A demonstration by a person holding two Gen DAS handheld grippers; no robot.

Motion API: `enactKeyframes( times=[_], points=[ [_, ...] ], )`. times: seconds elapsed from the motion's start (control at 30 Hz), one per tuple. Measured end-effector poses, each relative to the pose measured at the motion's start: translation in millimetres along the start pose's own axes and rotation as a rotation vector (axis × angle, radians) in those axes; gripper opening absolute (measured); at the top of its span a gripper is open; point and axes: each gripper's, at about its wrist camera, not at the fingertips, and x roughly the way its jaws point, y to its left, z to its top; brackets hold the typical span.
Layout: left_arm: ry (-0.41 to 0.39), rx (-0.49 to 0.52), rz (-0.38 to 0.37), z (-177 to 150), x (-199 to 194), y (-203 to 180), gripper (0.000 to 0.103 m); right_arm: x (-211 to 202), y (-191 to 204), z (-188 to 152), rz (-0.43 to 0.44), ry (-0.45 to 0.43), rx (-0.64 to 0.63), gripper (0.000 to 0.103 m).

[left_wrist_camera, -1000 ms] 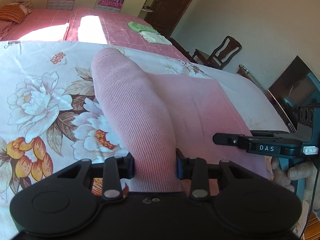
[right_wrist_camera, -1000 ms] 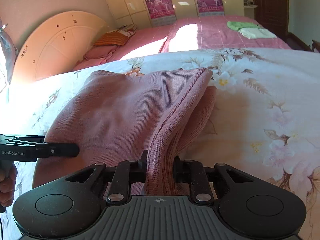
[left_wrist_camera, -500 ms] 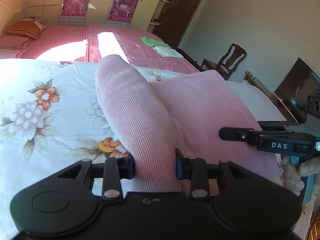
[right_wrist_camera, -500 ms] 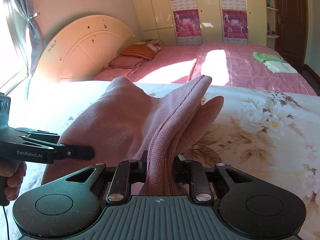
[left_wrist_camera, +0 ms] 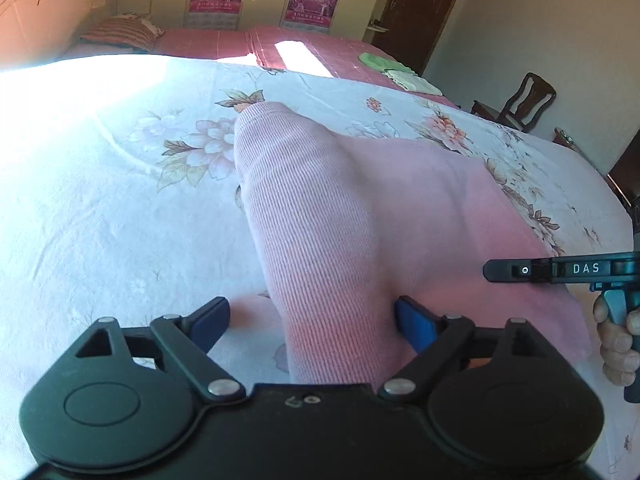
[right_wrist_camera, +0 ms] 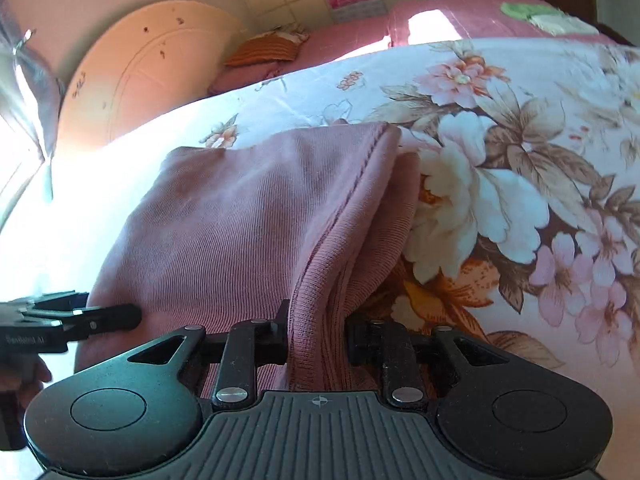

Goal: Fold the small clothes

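A pink ribbed knit garment (left_wrist_camera: pixel 360 216) lies folded on the floral bedsheet (left_wrist_camera: pixel 120 208). My left gripper (left_wrist_camera: pixel 312 316) is open, its blue pads spread to either side of the garment's near left edge, which still runs between them. My right gripper (right_wrist_camera: pixel 316 332) is shut on the garment's near right edge (right_wrist_camera: pixel 320 280), a bunched ribbed hem. The garment fills the centre of the right wrist view (right_wrist_camera: pixel 248 216). The right gripper shows at the right of the left wrist view (left_wrist_camera: pixel 560 270); the left gripper shows at the left of the right wrist view (right_wrist_camera: pixel 72 316).
The floral sheet (right_wrist_camera: pixel 500 160) covers the bed all around. A second bed with a pink cover (left_wrist_camera: pixel 248 40) stands behind, with green and white folded cloths (left_wrist_camera: pixel 392 70). A wooden chair (left_wrist_camera: pixel 520 100) stands at the right. A curved headboard (right_wrist_camera: pixel 140 72) stands at the left.
Both grippers have come down with the garment, which now lies on the sheet. My left gripper has opened and let go of the edge. My right gripper still holds.
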Motion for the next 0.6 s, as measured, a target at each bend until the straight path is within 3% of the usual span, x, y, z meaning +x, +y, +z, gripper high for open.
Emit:
enactKeyframes(
  times=[0.07, 0.17, 0.2, 0.27, 0.33, 0.4, 0.47, 0.53, 0.6],
  points=[
    [-0.011, -0.005, 0.009, -2, -7, 1, 0.087, -8, 1, 0, -0.020, -0.012, -0.015, 0.027],
    [-0.110, 0.046, 0.015, -4, -45, 0, 0.064, -35, 7, 4, -0.136, -0.097, -0.049, 0.036],
    [-0.144, 0.065, -0.005, -1, -55, -3, 0.062, -45, 11, 6, -0.157, -0.135, -0.085, 0.036],
    [-0.163, 0.108, -0.066, 7, -59, -12, 0.062, -59, 27, 10, -0.146, -0.175, -0.187, 0.036],
    [-0.138, 0.163, -0.085, 14, -48, -26, 0.056, -52, 40, 14, -0.122, -0.155, -0.271, 0.035],
    [-0.075, 0.160, -0.119, 16, -27, -32, 0.051, -29, 47, 12, -0.152, -0.078, -0.334, 0.015],
    [-0.005, 0.146, -0.110, 11, -4, -33, 0.051, -2, 40, 4, -0.297, -0.018, -0.377, 0.000],
    [-0.019, 0.168, -0.095, 5, 1, -36, 0.051, 2, 23, 4, -0.327, -0.056, -0.351, 0.000],
    [-0.027, 0.174, -0.086, 2, -5, -37, 0.051, 1, 11, 5, -0.392, -0.005, -0.300, 0.000]
  ],
)
